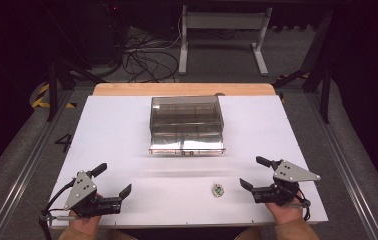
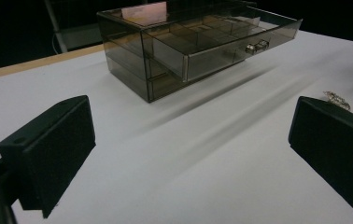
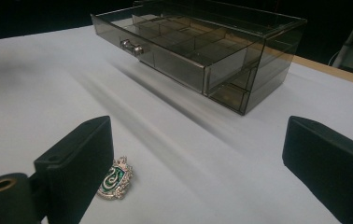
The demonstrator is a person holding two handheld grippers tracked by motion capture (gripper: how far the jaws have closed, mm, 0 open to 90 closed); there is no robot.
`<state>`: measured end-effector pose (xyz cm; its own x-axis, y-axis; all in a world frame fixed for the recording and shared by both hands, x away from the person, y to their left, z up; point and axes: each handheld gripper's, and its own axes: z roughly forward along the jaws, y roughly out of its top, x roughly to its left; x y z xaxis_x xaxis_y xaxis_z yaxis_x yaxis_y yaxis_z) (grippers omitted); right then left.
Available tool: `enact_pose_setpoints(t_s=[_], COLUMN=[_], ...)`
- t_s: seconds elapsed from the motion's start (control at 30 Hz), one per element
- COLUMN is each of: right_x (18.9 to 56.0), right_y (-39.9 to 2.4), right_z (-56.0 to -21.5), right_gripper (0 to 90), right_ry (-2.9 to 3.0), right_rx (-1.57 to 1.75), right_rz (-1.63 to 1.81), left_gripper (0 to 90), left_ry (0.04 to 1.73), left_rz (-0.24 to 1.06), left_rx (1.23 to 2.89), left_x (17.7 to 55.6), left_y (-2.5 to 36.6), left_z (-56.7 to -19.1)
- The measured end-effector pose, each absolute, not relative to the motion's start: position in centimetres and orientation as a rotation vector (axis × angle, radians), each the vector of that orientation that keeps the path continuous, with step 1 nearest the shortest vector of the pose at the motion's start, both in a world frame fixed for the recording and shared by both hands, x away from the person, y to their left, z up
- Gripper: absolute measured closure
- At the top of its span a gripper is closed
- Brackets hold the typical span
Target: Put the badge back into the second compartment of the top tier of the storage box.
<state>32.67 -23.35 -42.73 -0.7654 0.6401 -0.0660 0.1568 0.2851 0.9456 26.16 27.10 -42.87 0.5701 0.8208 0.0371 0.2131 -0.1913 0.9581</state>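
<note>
- Black jaws of the right gripper (image 3: 198, 163) stand wide apart with nothing between them; the left gripper (image 1: 112, 181) is likewise spread and empty, resting near the front edge of the white table (image 1: 112, 130).
- Just beside the right gripper's jaw lies a small crest-shaped brooch (image 3: 114, 179), green enamel in a silver rim, flat on the table; in the high view the brooch (image 1: 218, 190) sits between the two grippers, nearer the right one.
- Farther back stands a smoky clear drawer box (image 1: 186, 122), its upper drawer (image 3: 174, 46) pulled out, with two small metal knobs (image 3: 131, 46) on the front.
- Dividers split the drawer into compartments; all that can be seen look empty.
- Judging by this, the pick-up has not begun: the next move calls for the right gripper to straddle the brooch, low to the table, and close on its thin edges.
</note>
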Motion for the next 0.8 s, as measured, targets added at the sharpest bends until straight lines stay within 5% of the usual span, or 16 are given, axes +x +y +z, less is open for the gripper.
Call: enact_pose_setpoints(t_s=[0.8], right_x=[33.3], right_y=[-19.8], right_z=[-41.3], right_gripper=[12.0], right_ry=[2.242], right_rx=[0.646], right_rz=[1.501], left_gripper=[1.4], left_ry=[0.862], left_rz=[0.695], left_rx=[1.723], left_x=[26.1], left_y=[27.0], left_z=[-42.9])
